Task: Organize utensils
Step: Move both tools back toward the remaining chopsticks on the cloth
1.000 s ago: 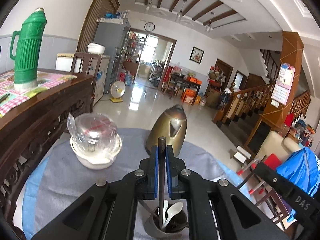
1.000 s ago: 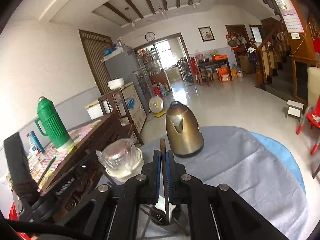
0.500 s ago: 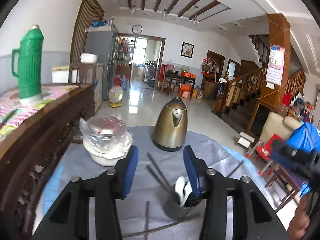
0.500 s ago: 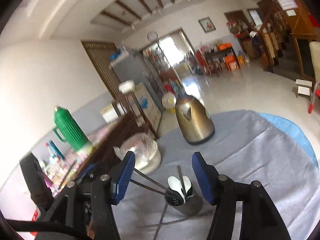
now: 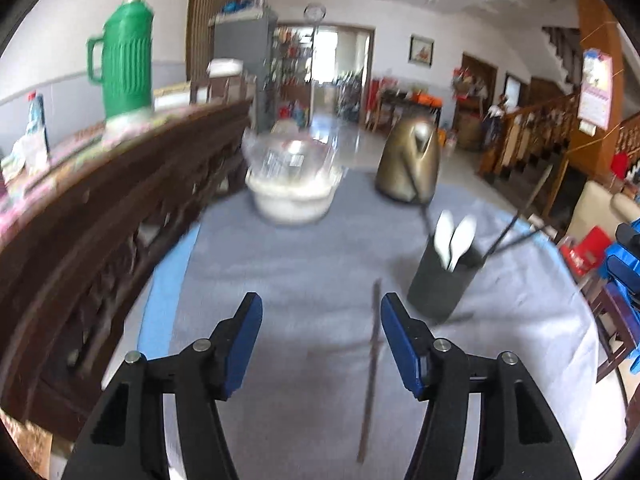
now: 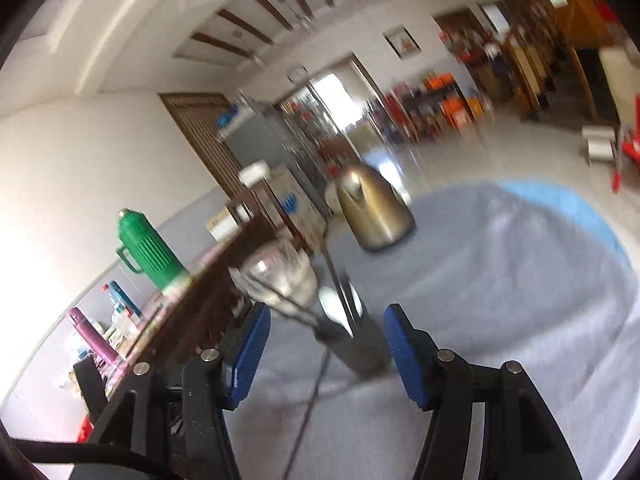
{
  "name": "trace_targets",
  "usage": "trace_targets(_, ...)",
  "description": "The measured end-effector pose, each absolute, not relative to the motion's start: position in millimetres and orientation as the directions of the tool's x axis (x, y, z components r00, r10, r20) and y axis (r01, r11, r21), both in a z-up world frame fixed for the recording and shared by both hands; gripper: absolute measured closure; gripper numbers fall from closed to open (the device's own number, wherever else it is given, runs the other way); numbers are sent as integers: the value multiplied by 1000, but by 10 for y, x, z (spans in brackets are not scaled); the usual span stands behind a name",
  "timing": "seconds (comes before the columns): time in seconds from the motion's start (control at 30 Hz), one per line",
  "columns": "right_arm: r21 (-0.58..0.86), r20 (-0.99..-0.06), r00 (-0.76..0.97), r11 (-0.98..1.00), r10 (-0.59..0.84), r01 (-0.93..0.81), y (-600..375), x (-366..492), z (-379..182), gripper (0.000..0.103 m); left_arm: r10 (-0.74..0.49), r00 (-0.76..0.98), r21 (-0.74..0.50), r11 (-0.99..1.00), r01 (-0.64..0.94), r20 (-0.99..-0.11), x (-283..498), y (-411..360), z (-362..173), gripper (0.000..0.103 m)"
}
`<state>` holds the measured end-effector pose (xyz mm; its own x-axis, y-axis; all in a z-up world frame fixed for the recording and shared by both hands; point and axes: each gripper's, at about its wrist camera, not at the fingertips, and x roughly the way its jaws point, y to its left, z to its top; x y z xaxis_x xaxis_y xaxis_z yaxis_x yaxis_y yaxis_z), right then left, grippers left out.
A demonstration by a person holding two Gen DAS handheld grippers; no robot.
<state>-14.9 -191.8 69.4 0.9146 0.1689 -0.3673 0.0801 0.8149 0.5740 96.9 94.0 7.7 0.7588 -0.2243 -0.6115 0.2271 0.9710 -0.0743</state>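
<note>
A dark utensil cup (image 5: 444, 280) stands on the grey cloth and holds two white spoons (image 5: 456, 236) and several dark chopsticks (image 5: 512, 232). One loose chopstick (image 5: 372, 372) lies flat on the cloth. My left gripper (image 5: 322, 312) hovers over it with its jaws opening, and the stick runs just inside the right finger, not pinched. In the right wrist view the cup (image 6: 356, 340) stands a little ahead of my right gripper (image 6: 326, 328), which is open with nothing held. The loose chopstick (image 6: 308, 412) lies below it.
A gold kettle (image 5: 408, 164) and a white bowl under plastic wrap (image 5: 294, 184) stand at the back of the round table (image 5: 280, 280). A dark wooden sideboard (image 5: 100, 208) with a green thermos (image 5: 124, 64) runs along the left. Chairs stand to the right.
Both grippers went from shut on an upright chopstick over the cup to open. Both then drew back and sank towards the cloth; the chopsticks now lean in the cup.
</note>
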Motion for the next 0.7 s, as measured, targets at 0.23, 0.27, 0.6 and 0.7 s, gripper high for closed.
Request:
trace_targets(0.23, 605, -486, 846, 783, 219, 144, -1972, -127, 140, 41, -179, 697, -54, 979, 198, -695, 869, 1050, -325, 41)
trace_targets(0.27, 601, -500, 838, 784, 217, 156, -1976, -130, 80, 41, -171, 695, -49, 980, 192, -698, 871, 1060, -342, 41)
trace_targets(0.6, 604, -585, 775, 766, 238, 221, -2043, -183, -370, 41, -197, 659, -30, 966, 256, -726, 1284, 916, -362, 40)
trace_targets(0.7, 607, -588, 775, 760, 233, 232, -2084, -185, -389, 41, -222, 617, -52, 959, 280, -755, 1630, 839, -430, 40)
